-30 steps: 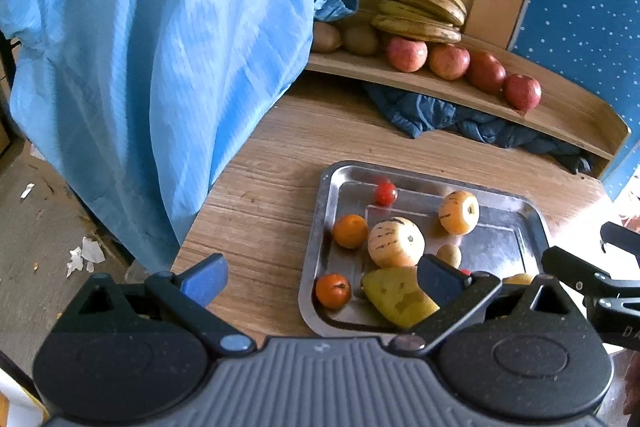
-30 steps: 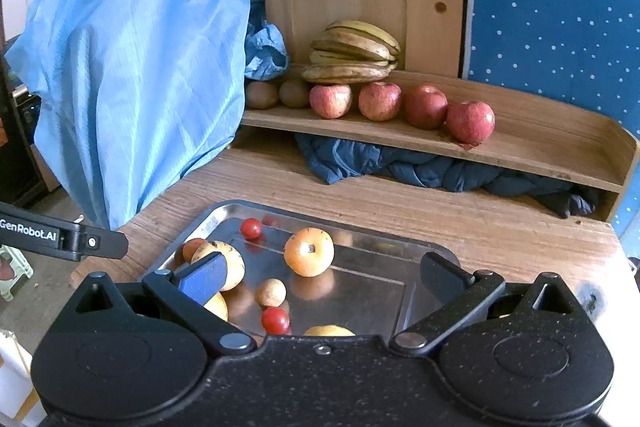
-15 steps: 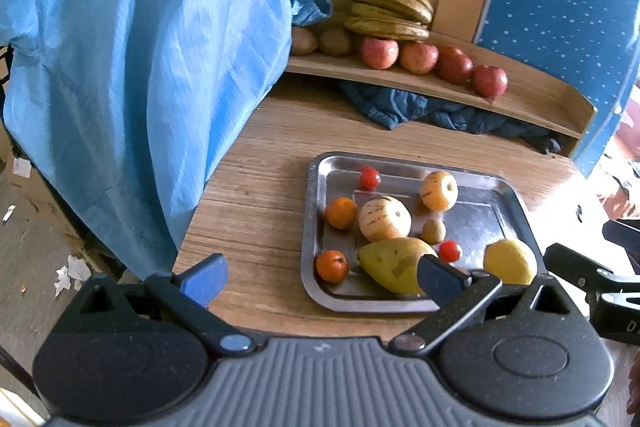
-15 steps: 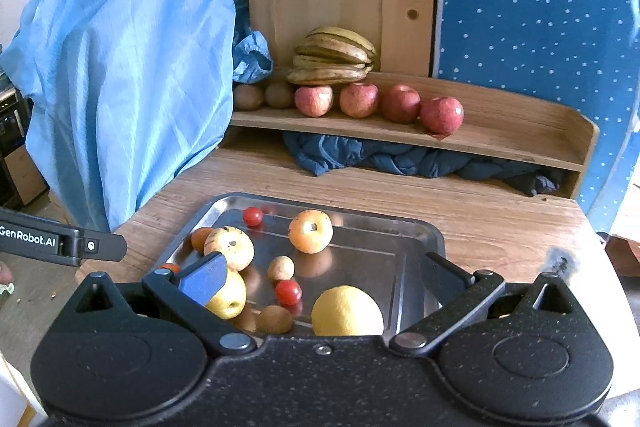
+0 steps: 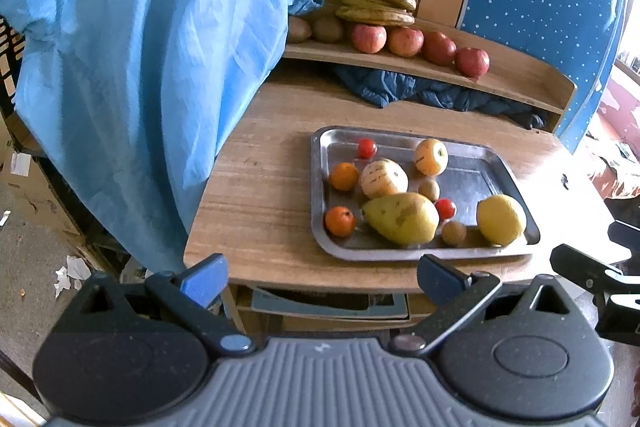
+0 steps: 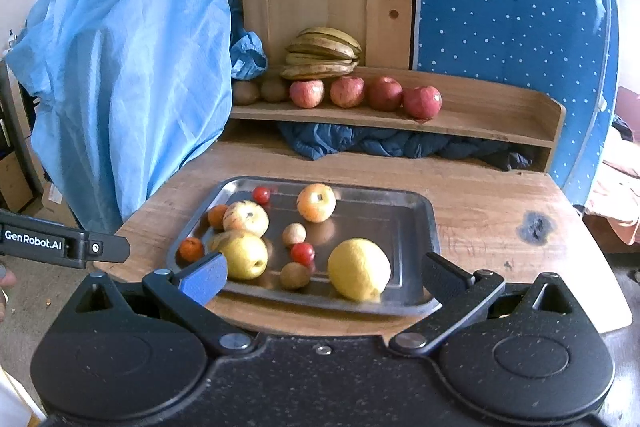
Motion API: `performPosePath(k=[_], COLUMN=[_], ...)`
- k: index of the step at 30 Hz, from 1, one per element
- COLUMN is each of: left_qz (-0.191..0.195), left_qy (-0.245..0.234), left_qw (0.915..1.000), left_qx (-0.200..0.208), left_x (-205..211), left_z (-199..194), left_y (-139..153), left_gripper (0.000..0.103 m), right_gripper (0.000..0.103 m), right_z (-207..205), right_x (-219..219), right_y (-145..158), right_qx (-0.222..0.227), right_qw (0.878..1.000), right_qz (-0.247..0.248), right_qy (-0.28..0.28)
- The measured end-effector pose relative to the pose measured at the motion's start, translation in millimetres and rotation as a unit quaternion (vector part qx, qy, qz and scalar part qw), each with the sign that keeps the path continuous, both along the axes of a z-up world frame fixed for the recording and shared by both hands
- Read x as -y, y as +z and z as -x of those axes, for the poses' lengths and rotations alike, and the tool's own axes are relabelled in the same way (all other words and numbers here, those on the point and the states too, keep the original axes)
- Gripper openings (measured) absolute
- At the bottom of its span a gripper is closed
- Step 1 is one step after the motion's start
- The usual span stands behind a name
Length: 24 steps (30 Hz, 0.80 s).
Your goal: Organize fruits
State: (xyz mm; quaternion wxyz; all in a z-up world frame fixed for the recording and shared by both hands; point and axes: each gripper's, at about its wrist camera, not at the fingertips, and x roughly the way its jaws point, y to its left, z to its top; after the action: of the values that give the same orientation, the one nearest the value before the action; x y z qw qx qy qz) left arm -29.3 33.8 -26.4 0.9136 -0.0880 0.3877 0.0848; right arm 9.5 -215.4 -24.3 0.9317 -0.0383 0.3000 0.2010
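"GenRobot.AI" (white letters) stands on the left claw's (image 6: 64, 245) black body.

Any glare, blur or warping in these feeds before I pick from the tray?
Left wrist: the table's right corner is blown out white; straight edges bow from fisheye. Right wrist: the tray's near rim and the lemon's underside smear with slight blur; its metal floor mirrors fruit. Both tongs stay sharp.

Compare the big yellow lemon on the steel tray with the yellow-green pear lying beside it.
The round yellow lemon is bright and evenly coloured; the yellow-green pear is duller, with brown blotches. The lemon is a plump oval, while the pear tapers to a narrow end. The lemon sits toward the right end of the steel tray, the pear nearer the middle. Both rest near the tray's front edge, untouched.
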Motion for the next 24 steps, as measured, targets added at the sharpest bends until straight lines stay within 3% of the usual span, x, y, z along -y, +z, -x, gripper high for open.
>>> performPosePath(k=[24], left_qz=[0.001], left_qy=[-0.019], left_qw=[0.9998], left_qx=[-0.01], left_x=[7], left_z=[22], left_y=[-6], left_gripper=[0.102], right_gripper=[0.102], right_z=[29], right_x=[2], right_y=[-8], right_qx=[-0.016], right_qw=[1.0], right_qz=[-0.004], right_qy=[-0.006])
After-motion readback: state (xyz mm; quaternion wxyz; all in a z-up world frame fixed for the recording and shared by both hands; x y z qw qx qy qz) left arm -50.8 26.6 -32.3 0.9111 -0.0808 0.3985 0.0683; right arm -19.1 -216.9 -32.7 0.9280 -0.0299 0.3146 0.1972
